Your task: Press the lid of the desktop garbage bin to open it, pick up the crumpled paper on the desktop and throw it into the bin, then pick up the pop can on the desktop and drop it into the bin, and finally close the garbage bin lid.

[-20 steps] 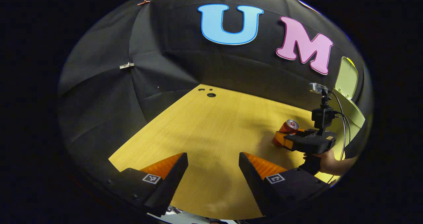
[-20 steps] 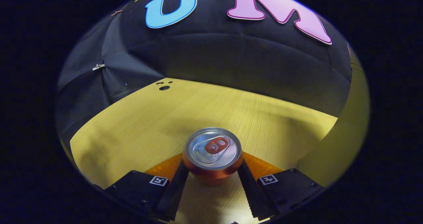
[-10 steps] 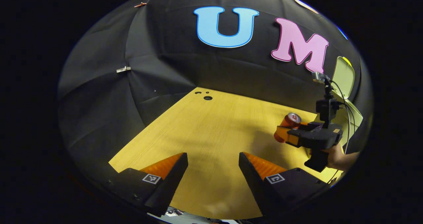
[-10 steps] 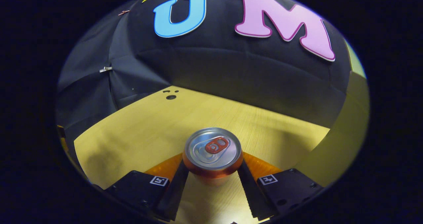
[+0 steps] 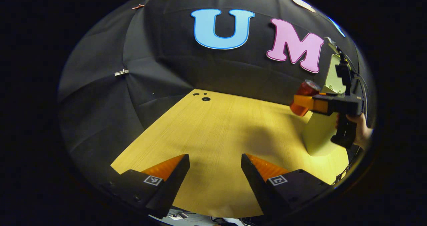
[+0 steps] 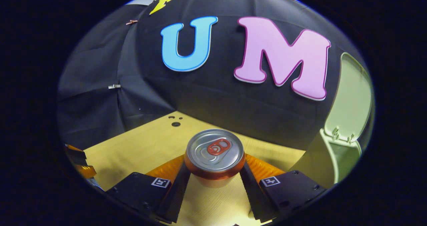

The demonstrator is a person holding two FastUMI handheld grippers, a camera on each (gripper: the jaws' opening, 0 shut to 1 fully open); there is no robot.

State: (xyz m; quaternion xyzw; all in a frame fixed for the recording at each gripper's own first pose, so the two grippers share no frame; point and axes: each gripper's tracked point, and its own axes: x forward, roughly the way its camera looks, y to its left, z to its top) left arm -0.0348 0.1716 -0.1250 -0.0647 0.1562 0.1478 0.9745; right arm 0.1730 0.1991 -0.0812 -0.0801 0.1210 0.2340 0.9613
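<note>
We see a pop can (image 6: 215,157) with a red-orange body, a shiny silver top and a red pull tab. Under the pop can the table (image 5: 213,132) is yellow wood with thin straight lines running along it, and it has small dark holes (image 5: 205,99) far behind the pop can. To the right of the pop can, the garbage bin (image 6: 337,159) is pale yellow-green, and its lid (image 6: 353,99) is the same soft green. Behind the pop can, the wall cloth (image 6: 217,99) is black.
</note>
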